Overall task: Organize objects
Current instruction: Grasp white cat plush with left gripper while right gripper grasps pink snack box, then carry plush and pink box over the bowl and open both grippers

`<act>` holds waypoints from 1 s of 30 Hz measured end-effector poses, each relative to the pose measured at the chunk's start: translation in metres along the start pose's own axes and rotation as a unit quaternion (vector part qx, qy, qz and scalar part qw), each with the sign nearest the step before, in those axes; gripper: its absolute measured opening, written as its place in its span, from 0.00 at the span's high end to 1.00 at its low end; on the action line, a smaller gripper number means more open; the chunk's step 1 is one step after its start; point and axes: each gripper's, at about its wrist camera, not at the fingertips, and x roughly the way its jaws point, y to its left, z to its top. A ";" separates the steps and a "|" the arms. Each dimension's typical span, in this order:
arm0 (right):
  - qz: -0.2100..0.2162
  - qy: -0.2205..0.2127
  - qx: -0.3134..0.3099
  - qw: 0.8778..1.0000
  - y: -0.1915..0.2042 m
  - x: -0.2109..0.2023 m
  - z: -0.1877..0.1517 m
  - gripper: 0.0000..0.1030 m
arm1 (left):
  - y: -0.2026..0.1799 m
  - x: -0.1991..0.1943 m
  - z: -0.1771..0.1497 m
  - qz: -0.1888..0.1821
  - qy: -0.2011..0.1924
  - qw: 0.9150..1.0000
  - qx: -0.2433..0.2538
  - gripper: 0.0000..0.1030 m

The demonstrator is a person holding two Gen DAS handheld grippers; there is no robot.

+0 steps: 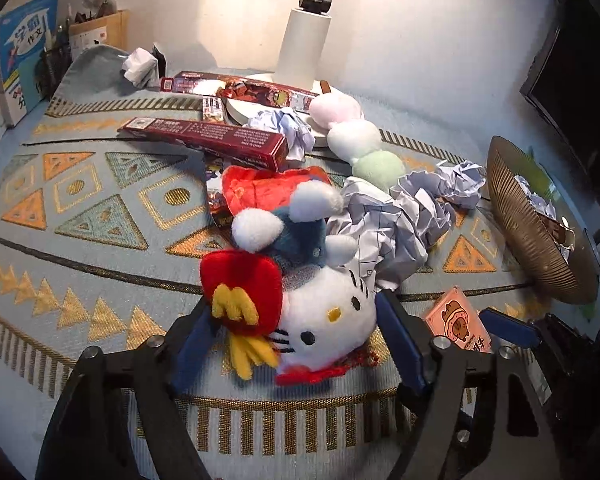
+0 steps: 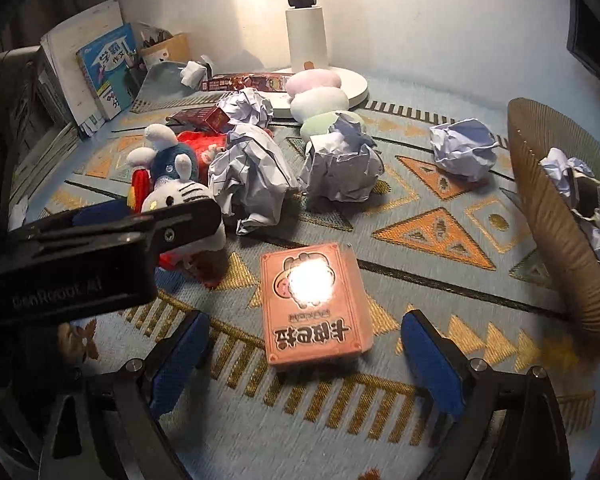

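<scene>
Crumpled paper [image 2: 560,168] inside tilted ribbed brown basket [image 2: 548,216].

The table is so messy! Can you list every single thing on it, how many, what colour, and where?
cat plush: one, white with red bow, near edge, between left gripper's fingers
pink card box: one, pink, flat before right gripper
paper balls: several loose, pale lilac-white, mid-table
dango plush: one, pink, white, green, by lamp base
long boxes: two, dark red, far left
lamp: one, white, at back
basket: one, brown, tipped, right edge, paper inside
books: stack, blue cover in front, far left
tablecloth: one, blue-grey, orange triangles
left gripper: black, blue pads
right gripper: black, blue pads, open
</scene>
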 end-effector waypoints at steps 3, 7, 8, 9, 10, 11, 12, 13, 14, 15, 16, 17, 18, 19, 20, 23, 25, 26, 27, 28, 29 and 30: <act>-0.025 -0.001 -0.002 1.000 0.005 0.000 0.002 0.21 | 0.000 -0.002 -0.001 -0.013 -0.004 1.000 -0.001 0.42; -0.028 -0.009 0.012 1.000 0.005 -0.010 0.000 0.60 | 0.007 -0.018 -0.008 -0.040 -0.012 0.999 -0.018 0.46; -0.021 -0.010 0.023 0.999 0.003 -0.013 -0.002 0.60 | 0.011 -0.026 -0.012 -0.047 -0.016 0.999 -0.019 0.46; -0.013 -0.012 0.034 0.999 0.002 -0.016 -0.006 0.60 | 0.014 -0.033 -0.015 -0.047 -0.023 0.998 -0.017 0.46; -0.007 -0.015 0.046 0.999 -0.002 -0.020 -0.010 0.60 | 0.018 -0.042 -0.018 -0.042 -0.031 0.999 -0.015 0.46; -0.006 -0.018 0.057 0.998 -0.004 -0.024 -0.014 0.60 | 0.023 -0.051 -0.021 -0.037 -0.038 0.999 -0.013 0.46; -0.009 -0.022 0.069 0.997 -0.007 -0.029 -0.019 0.60 | 0.028 -0.058 -0.024 -0.031 -0.042 0.999 -0.011 0.46; -0.014 -0.028 0.078 0.996 -0.011 -0.033 -0.022 0.60 | 0.033 -0.064 -0.026 -0.023 -0.046 0.999 -0.010 0.46; -0.020 -0.032 0.089 0.995 -0.015 -0.037 -0.026 0.60 | 0.040 -0.069 -0.028 -0.010 -0.051 0.999 -0.008 0.46; -0.024 -0.035 0.100 0.994 -0.021 -0.042 -0.029 0.60 | 0.047 -0.072 -0.028 0.004 -0.052 0.999 -0.006 0.46; -0.028 -0.037 0.111 0.993 -0.026 -0.046 -0.031 0.60 | 0.054 -0.075 -0.029 0.016 -0.055 0.998 -0.005 0.46; -0.034 -0.041 0.118 0.992 -0.030 -0.050 -0.033 0.60 | 0.061 -0.076 -0.030 0.027 -0.059 0.998 -0.005 0.46; -0.040 -0.046 0.122 0.991 -0.034 -0.054 -0.036 0.60 | 0.068 -0.077 -0.030 0.038 -0.065 0.997 -0.006 0.46; -0.041 -0.051 0.124 0.990 -0.037 -0.056 -0.037 0.60 | 0.074 -0.077 -0.031 0.043 -0.070 0.997 -0.007 0.46; -0.029 -0.058 0.129 0.990 -0.041 -0.058 -0.040 0.60 | 0.081 -0.076 -0.031 0.042 -0.073 0.996 -0.011 0.46; -0.020 -0.064 0.143 0.987 -0.047 -0.057 -0.047 0.60 | 0.099 -0.067 -0.034 0.020 -0.066 0.997 -0.041 0.46; -0.029 -0.066 0.133 0.989 -0.043 -0.056 -0.046 0.60 | 0.104 -0.061 -0.035 0.021 -0.055 0.997 -0.050 0.46; -0.038 -0.064 0.121 0.990 -0.037 -0.054 -0.046 0.60 | 0.102 -0.062 -0.035 0.022 -0.063 0.997 -0.046 0.46; -0.047 -0.061 0.111 0.991 -0.032 -0.052 -0.046 0.60 | 0.099 -0.062 -0.036 0.025 -0.069 0.997 -0.040 0.46; -0.055 -0.057 0.099 0.992 -0.027 -0.049 -0.045 0.60 | 0.096 -0.062 -0.037 0.031 -0.069 0.997 -0.032 0.45; -0.059 -0.055 0.087 0.993 -0.022 -0.048 -0.045 0.60 | 0.092 -0.061 -0.038 0.036 -0.069 0.997 -0.022 0.45; -0.059 -0.055 0.079 0.994 -0.019 -0.047 -0.045 0.60 | 0.088 -0.061 -0.040 0.042 -0.072 0.996 -0.010 0.45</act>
